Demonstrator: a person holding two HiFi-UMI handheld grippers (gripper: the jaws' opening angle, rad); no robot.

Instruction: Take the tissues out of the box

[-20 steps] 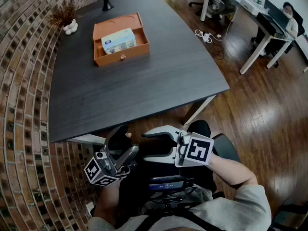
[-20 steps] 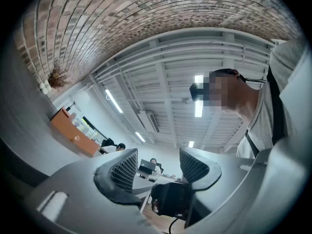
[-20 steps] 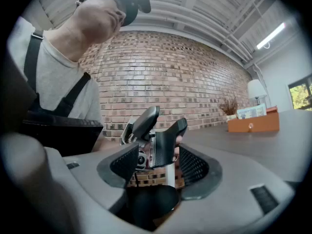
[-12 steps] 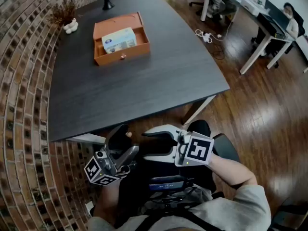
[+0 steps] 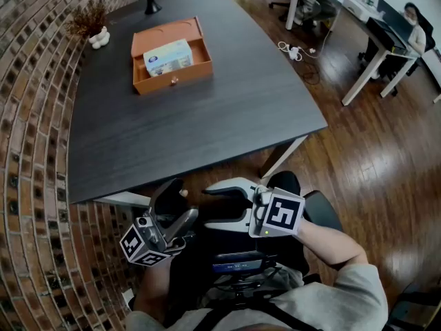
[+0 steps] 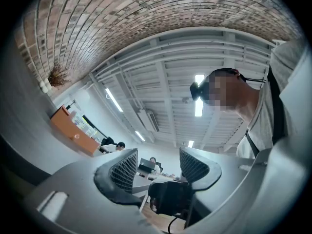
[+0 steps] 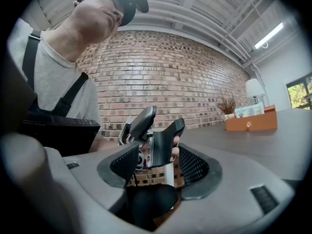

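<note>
Both grippers low by my lap, short of counter [image 5: 207,129] edge. Left gripper [image 5: 180,200]: fingers apart, nothing between them. Right gripper [image 5: 209,207]: fingers apart, empty, pointing toward left gripper. Tissues [image 5: 167,56] lie inside open orange box [image 5: 176,81] at far end of counter, near brick wall [image 5: 34,150], well apart from both grippers. Dried plant [image 5: 88,21] near box, by wall.
</note>
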